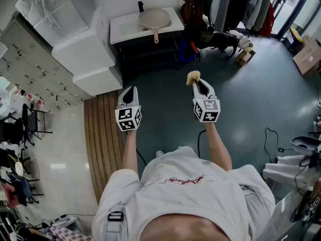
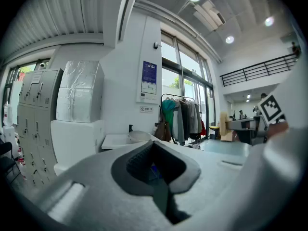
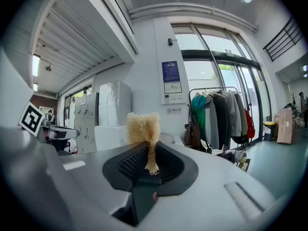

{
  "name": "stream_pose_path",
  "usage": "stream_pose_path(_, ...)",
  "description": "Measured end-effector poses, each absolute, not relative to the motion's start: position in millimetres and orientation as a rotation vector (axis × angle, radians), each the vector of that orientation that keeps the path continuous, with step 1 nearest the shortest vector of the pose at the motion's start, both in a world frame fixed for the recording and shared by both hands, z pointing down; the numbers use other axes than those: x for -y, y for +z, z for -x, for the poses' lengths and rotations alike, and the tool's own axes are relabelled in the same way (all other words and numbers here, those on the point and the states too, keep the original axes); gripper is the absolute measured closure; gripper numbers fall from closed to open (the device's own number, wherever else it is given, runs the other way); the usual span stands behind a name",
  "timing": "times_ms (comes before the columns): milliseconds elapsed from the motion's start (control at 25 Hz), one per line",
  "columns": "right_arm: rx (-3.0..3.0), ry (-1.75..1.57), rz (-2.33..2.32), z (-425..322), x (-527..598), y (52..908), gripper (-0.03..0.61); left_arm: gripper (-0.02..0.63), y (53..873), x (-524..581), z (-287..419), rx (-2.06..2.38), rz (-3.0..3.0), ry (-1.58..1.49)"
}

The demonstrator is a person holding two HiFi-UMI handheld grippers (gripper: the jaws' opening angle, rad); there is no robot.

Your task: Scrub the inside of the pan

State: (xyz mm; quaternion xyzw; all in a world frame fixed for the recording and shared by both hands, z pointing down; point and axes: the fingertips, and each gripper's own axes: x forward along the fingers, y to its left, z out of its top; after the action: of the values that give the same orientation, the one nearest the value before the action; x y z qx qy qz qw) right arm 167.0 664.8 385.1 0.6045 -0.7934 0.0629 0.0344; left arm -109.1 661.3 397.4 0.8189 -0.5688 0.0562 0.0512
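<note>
Pan (image 1: pixel 154 18) sits on the table (image 1: pixel 120 33) at the wall, handle toward the near edge, across open floor (image 1: pixel 241 99). Left gripper (image 1: pixel 129 91) is closed and empty; right gripper (image 1: pixel 198 84) clamps a scrubber (image 1: pixel 193 76).

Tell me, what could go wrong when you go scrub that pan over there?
The right tool pinches the fibrous scrubber by only a thin strip, so hard rubbing might pull it loose. The pan sits on the white counter with its handle poking past the edge. The left tool is shut and empty, so nothing steadies the pan, and a bump could slide it off.
</note>
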Motion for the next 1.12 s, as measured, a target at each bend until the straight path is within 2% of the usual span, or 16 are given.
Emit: stream_pose_path(1120,2.507,0.202,-1.791,-213,-635,385,0.517,0.614,402,-641,43,1.737,-2.483,0.200)
